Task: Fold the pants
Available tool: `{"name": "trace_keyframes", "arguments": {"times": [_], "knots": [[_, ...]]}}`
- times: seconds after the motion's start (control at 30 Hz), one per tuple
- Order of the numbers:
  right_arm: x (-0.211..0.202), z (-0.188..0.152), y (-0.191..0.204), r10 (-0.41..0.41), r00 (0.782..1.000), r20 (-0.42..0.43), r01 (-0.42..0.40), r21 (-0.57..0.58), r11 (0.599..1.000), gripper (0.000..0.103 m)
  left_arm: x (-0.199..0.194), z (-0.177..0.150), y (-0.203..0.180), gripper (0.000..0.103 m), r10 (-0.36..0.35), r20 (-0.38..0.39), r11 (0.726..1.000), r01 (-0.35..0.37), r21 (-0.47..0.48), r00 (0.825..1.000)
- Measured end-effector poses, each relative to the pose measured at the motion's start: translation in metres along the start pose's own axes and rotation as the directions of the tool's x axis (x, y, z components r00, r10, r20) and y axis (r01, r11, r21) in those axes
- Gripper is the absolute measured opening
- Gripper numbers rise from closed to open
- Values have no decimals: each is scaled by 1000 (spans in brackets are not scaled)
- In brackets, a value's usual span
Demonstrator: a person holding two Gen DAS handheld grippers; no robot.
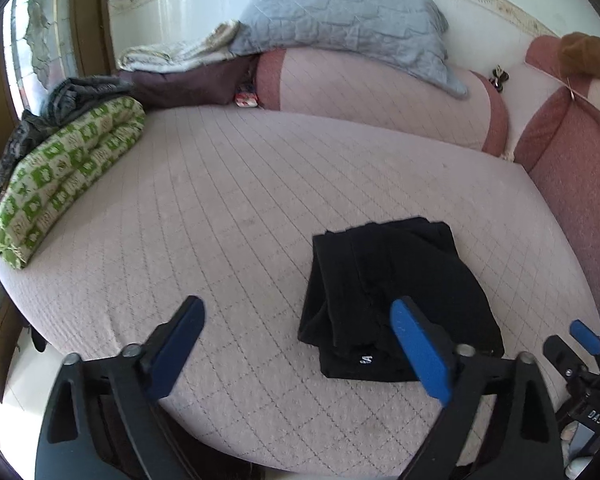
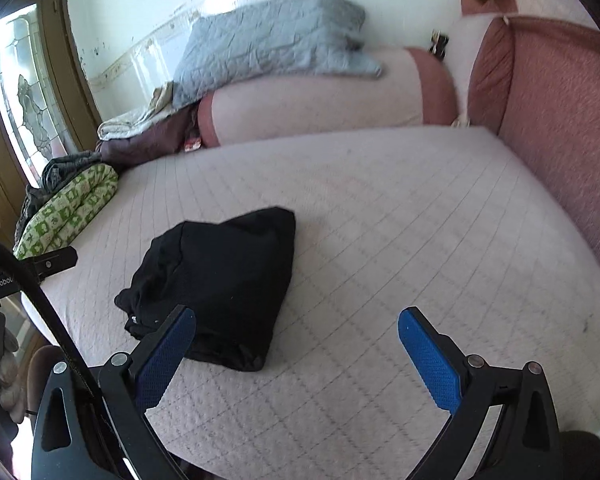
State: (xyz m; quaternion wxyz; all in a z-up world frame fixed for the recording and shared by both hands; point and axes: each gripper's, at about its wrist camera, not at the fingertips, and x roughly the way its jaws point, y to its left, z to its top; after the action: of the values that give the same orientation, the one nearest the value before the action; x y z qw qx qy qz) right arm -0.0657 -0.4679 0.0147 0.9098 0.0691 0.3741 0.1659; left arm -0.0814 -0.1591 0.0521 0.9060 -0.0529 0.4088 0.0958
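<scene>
Jaws wide apart both: left gripper (image 1: 298, 344), right gripper (image 2: 296, 350) hover above bed (holding nothing), folded pants (image 1: 396, 300) between.

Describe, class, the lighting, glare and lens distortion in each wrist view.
Left wrist view: fisheye bends the bed edge into a curve; the window at left blows out white. Right wrist view: the same curving, glare from the glass door, black pants losing fold detail, slight blur throughout.

"DAS" in white on black body of my right gripper (image 1: 588, 340), lower right of left wrist view. "GenRobot", partly cut off, on my left gripper (image 2: 56, 258) housing, left edge of right wrist view. Small white mark on black pants (image 1: 384, 300) unreadable.
</scene>
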Motion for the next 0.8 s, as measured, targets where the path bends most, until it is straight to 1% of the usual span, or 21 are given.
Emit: {"name": "trace_keyframes", "arguments": {"times": [0.07,0.1,0.33,0.5,0.6,0.7,0.8], "knots": [[7,0,1,6,1000,-19,-6,3,1000,103,7,0,0,79,-18,-29,1000,18,4,999],[10,0,2,5,1000,-26,-5,4,1000,103,10,-1,0,77,-22,-41,1000,22,5,999],[28,1,-4,8,997,-73,-6,33,999,103,21,-3,-4,77,-14,-59,1000,14,12,998],[37,2,-8,11,995,-95,-5,57,998,103,32,-1,-1,77,-22,-81,1000,22,4,996],[43,3,-10,12,994,-107,-5,62,998,103,39,1,5,77,-61,-98,998,59,-25,993],[49,5,-12,25,992,-125,-17,66,998,103,50,9,20,77,-114,-122,991,104,-86,986],[56,13,-16,57,988,-143,-46,74,996,103,72,21,43,77,-196,-142,971,171,-168,970]]}}
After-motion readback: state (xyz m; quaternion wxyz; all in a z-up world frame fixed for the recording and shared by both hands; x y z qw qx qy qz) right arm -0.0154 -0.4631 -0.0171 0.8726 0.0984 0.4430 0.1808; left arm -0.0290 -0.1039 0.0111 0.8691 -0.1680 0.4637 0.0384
